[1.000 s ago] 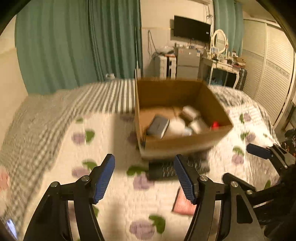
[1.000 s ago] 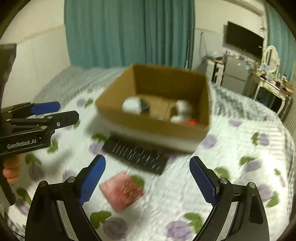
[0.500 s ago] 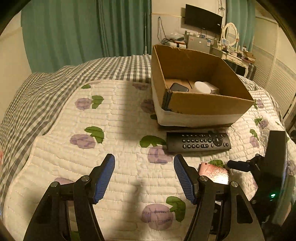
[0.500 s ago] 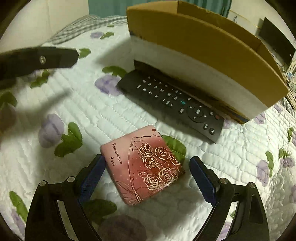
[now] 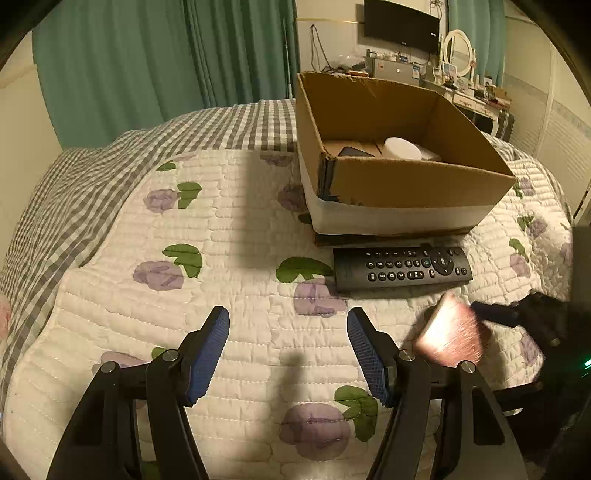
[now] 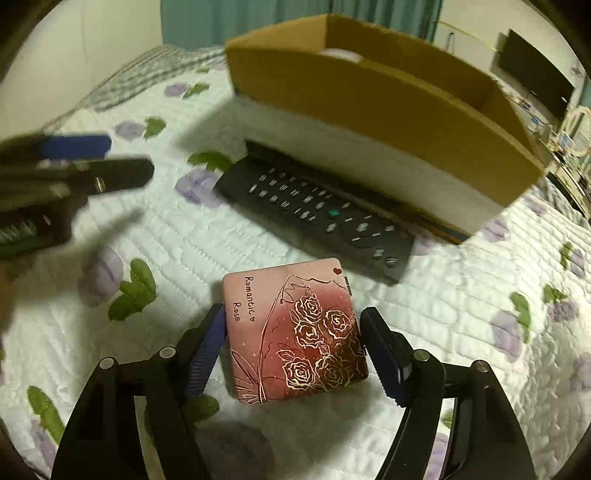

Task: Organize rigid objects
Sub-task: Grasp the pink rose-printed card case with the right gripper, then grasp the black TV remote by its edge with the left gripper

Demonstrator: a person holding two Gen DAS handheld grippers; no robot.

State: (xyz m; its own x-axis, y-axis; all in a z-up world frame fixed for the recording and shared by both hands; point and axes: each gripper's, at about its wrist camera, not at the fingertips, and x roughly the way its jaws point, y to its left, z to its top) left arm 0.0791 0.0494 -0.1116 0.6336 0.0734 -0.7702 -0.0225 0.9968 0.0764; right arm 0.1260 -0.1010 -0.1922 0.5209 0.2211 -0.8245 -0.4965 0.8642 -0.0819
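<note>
this is a bedroom in a home. a bed fills the foreground, covered with a white quilt (image 5: 236, 236) printed with purple flowers and green leaves, over a grey checked sheet (image 5: 92, 177). long green curtains (image 5: 166, 55) hang behind it. against the far wall stand a dressing table (image 5: 476, 99) with an oval mirror (image 5: 458, 48) and clutter, and a dark flat television (image 5: 402, 25) is mounted above. white louvred wardrobe doors (image 5: 565, 125) line the right side.

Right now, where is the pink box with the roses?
In the right wrist view, the pink box sits between the right claw fingers, in front of the black remote on the quilt.
</note>
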